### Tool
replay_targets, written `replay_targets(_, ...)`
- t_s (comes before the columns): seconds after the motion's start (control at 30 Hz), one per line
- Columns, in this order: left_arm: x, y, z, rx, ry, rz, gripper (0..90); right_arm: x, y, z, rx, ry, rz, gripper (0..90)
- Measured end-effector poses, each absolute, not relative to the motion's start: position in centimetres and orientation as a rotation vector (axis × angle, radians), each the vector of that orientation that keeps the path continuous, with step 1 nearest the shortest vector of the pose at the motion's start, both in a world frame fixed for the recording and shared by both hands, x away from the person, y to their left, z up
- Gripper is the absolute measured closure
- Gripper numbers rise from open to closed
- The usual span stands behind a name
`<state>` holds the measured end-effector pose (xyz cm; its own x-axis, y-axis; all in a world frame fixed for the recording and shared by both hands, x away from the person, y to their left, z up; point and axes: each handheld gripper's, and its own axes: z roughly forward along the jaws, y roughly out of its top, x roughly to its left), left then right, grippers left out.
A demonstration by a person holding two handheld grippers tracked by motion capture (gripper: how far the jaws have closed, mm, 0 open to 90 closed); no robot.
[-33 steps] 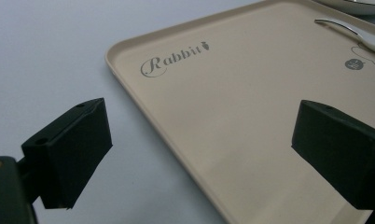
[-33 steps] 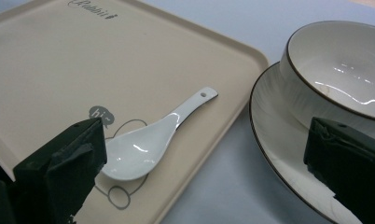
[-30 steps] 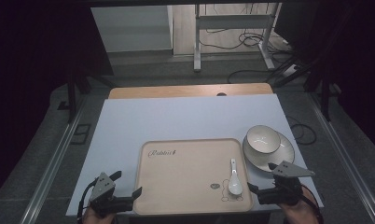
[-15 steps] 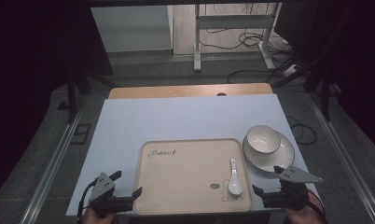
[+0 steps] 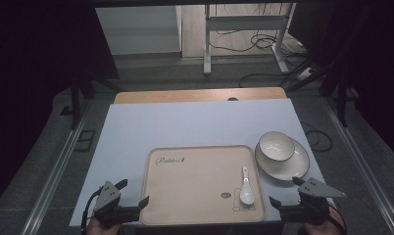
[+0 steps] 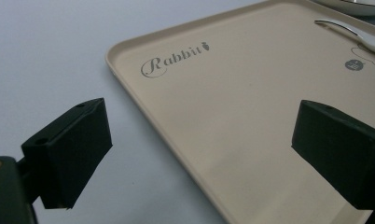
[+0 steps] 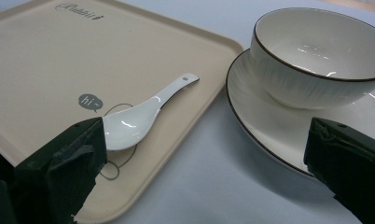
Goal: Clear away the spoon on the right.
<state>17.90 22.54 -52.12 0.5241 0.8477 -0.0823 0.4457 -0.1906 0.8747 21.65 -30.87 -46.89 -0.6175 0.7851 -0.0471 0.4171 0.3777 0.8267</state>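
We hold both tools low at the near edge of the white table (image 5: 185,122), nothing gripped. Left gripper (image 5: 136,205) gapes wide, straddling the beige tray's (image 5: 195,186) near-left rim. Right gripper (image 5: 283,203) is wide open too, between the white ceramic soup spoon (image 5: 246,188) lying on the tray and the bowl (image 5: 276,146) sitting on its plate (image 5: 293,169) just beside the tray. We judge the spoon placed, bowl and plate still to go.
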Motion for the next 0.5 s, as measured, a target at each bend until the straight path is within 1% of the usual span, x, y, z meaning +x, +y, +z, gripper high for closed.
replay_targets(0.5,17.9,22.6,-52.1,1.817,1.075,0.535,4.4,20.7,-32.1,-46.8,1.057,2.162,1.131,0.0)
